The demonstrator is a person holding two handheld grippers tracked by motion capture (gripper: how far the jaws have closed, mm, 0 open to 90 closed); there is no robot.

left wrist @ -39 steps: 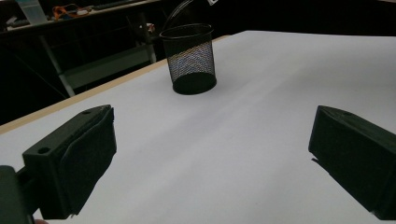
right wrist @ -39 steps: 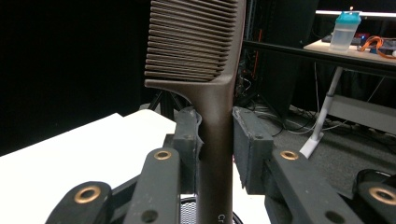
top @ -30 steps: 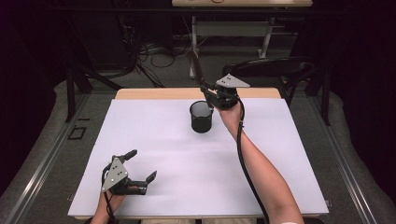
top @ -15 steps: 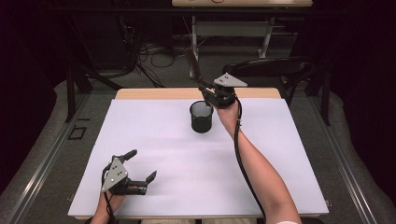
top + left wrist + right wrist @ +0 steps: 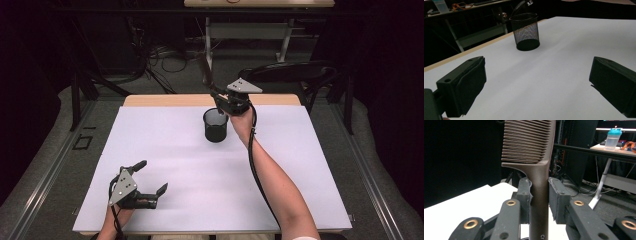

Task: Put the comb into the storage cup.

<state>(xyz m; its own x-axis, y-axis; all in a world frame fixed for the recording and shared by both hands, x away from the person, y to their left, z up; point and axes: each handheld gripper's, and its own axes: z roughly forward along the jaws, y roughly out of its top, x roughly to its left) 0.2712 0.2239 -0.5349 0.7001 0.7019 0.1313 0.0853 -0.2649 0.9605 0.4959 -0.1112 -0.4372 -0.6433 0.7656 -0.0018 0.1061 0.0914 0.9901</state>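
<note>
Right gripper view: right claw [image 5: 539, 195] grips a smooth brown comb [image 5: 534, 152]; left claw [image 5: 536, 85] open, round mesh cup [image 5: 525, 31] at 12 o'clock.

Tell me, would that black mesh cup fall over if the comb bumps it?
Probably, if bumped near the rim. The mesh cup is see-through wire, so likely light, and it looks empty. It stands upright on a flat base, taller than wide. The comb, clamped in the right gripper, looks stiff enough to push it.
</note>
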